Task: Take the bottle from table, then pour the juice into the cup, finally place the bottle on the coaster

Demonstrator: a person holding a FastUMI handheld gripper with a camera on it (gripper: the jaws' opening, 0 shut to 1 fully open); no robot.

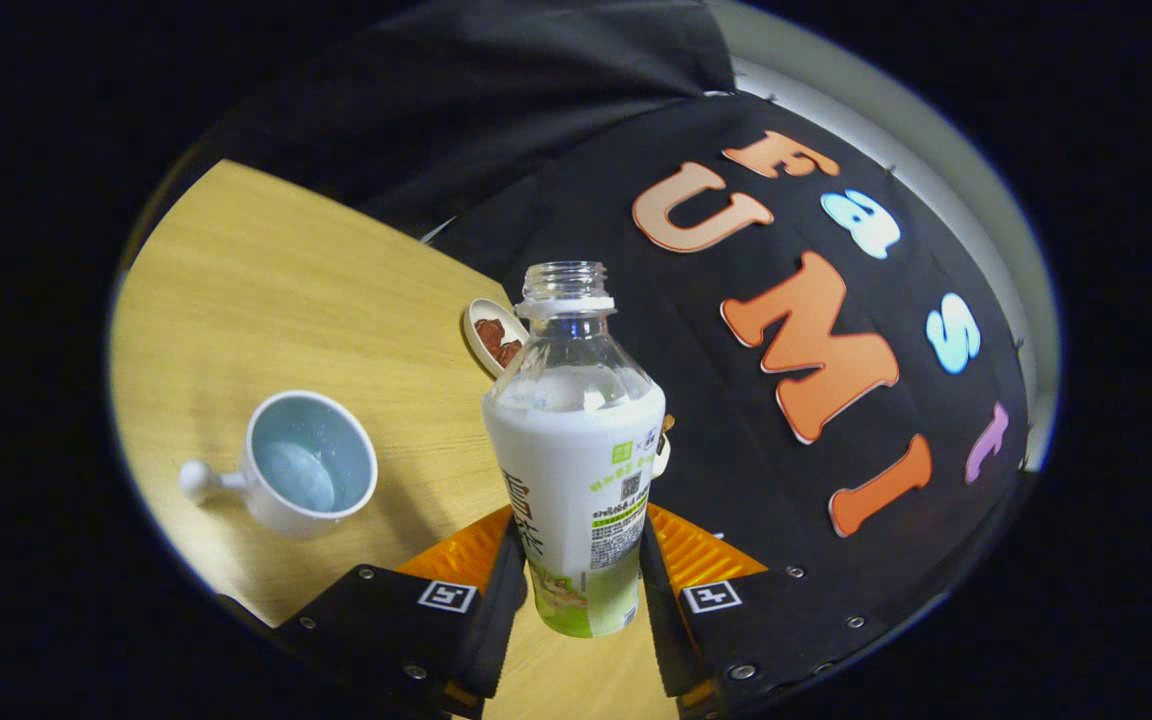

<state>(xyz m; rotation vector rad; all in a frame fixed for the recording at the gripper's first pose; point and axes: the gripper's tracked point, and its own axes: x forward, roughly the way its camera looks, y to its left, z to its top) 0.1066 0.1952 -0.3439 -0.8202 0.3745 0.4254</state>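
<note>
1 bottle (576,450) in tongs (581,590), 1 cup (308,465).

wooden table (266,280) under black cloth wall (556,130), pale rim behind

Light wooden table (276,290): white cup (308,478) with handle, round coaster (492,334) near far edge.
</note>
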